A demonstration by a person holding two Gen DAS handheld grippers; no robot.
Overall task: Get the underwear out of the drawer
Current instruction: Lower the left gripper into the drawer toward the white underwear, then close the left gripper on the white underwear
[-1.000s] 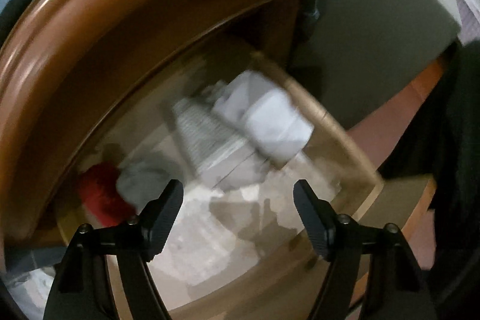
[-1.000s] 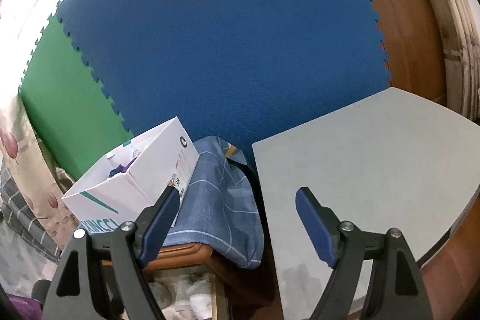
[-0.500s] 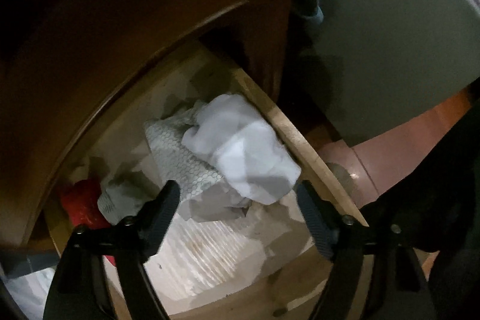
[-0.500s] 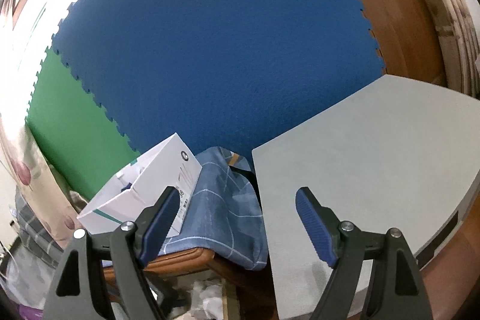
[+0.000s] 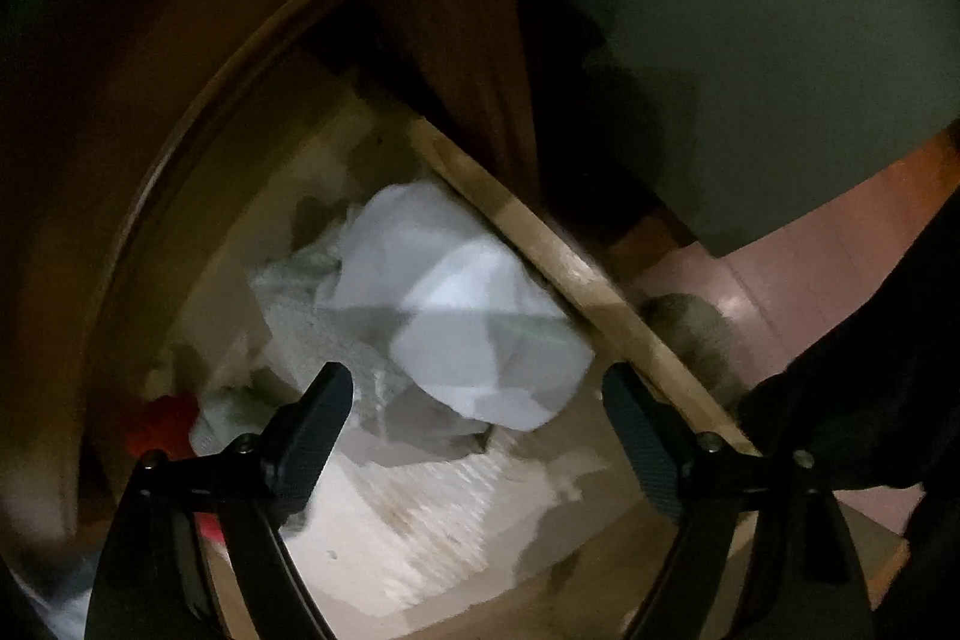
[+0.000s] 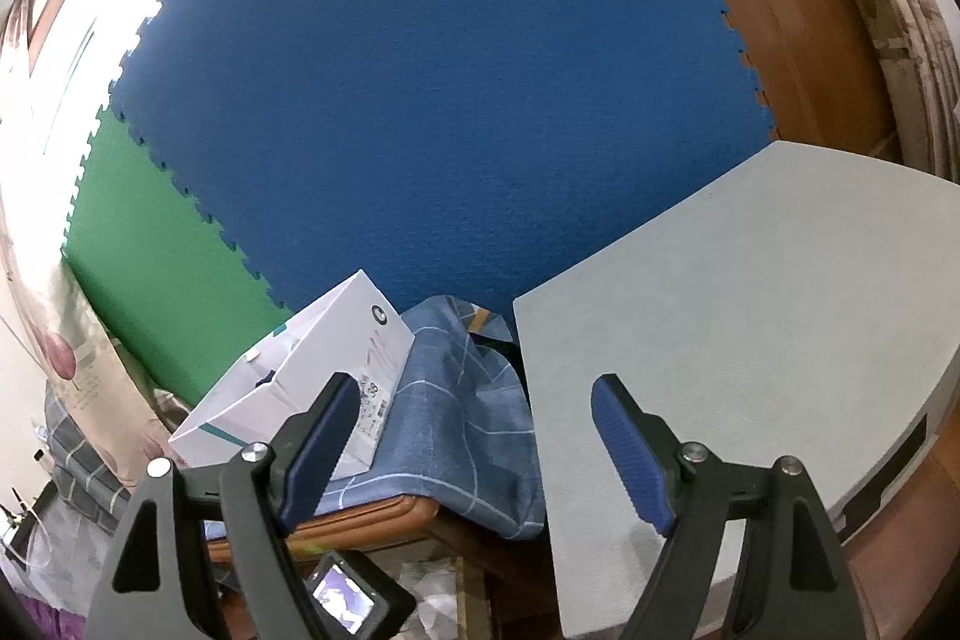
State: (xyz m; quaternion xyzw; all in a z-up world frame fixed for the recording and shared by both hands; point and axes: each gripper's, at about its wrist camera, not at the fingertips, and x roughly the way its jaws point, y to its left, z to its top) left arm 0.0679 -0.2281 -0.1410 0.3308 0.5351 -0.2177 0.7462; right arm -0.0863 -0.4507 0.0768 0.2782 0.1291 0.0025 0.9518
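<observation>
**A:** Where is the underwear lying?

**B:** A white bundle of underwear (image 5: 474,316) is lying inside the open wooden drawer (image 5: 540,244), pressing against its pale side wall. Grey patterned cloth (image 5: 312,304) is sitting just beside it, and something red (image 5: 159,418) is showing at the drawer's far left corner.

**A:** What is the left tool doing?

**B:** The left tool (image 5: 477,421) is hovering above the bundle with its fingers spread wide, touching nothing. It is likely lining up so the white cloth falls between them.

**A:** And the right one?

**B:** The right tool (image 6: 468,430) is also spread and empty, pointing away over a grey surface (image 6: 750,340), probably keeping clear of the drawer.

**A:** Anything readable?

**B:** A white shoebox (image 6: 312,376) is resting on a blue checked cloth (image 6: 456,412). Its end label is showing what may be "38"; the remaining print is too small to read. A blue foam mat (image 6: 432,88) is filling the background.
</observation>
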